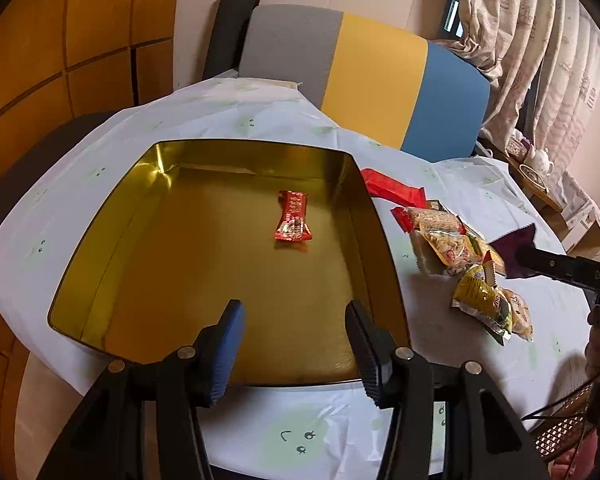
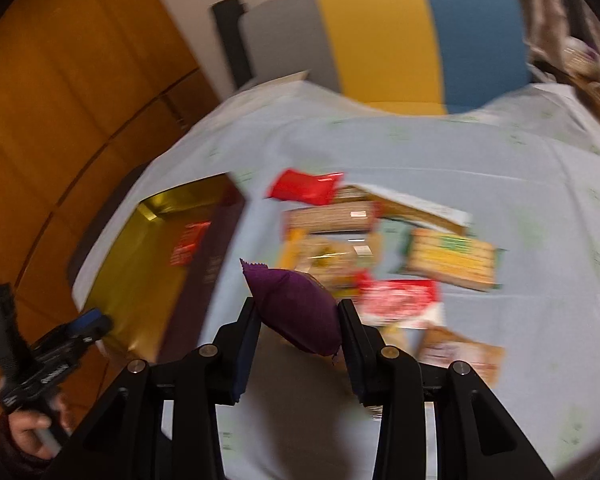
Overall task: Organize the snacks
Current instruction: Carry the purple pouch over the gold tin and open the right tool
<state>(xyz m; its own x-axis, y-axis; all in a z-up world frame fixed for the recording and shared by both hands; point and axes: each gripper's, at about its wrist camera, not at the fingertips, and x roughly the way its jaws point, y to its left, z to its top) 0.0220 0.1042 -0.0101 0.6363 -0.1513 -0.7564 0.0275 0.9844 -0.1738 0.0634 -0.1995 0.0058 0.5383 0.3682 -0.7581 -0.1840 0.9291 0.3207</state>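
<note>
Snacks [image 1: 460,256] are lying right of the gold tin [image 1: 100,248]; the right gripper [image 2: 298,316] is clamping a purple packet [image 2: 296,308], while the left gripper [image 1: 296,344] is gaping empty.

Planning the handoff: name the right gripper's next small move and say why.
Probably carry the purple packet, clamped in the right gripper, leftward over the gold tin and release it. The tin holds only one red snack.

That tin [image 1: 100,280] is shiny gold metal, mirror-smooth inside. The red wrapper [image 1: 294,222] in it is glossy crinkly foil, same as the yellow packets [image 1: 484,304] outside. The tablecloth [image 1: 228,120] looks like thin, creased plastic sheet. The purple packet [image 2: 296,312] looks matt. The wall panels [image 1: 60,40] are smooth wood.
</note>
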